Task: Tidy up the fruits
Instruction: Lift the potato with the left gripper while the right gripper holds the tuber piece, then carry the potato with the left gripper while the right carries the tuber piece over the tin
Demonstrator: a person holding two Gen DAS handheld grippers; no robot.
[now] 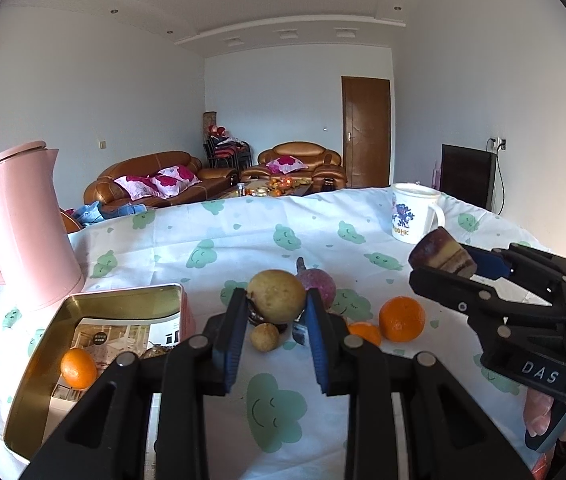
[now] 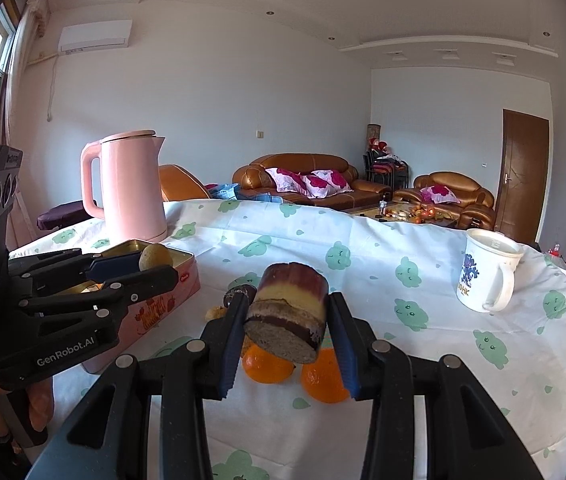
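A yellow-brown fruit is pinched by the left gripper above the table. A sugarcane piece is pinched by the right gripper. One orange is seen in the tin, two oranges on the cloth.

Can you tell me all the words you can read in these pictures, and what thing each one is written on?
"GenRobot.AI": on the side of the left gripper, seen from the right wrist camera.
"DAS": on the side of the right gripper, seen from the left wrist camera.
"HK": under the blue cartoon on the white mug; the letters before it are unclear.
Red lettering on the pink tin: too blurred to read.
Printed sheet inside the tin: too small to read.
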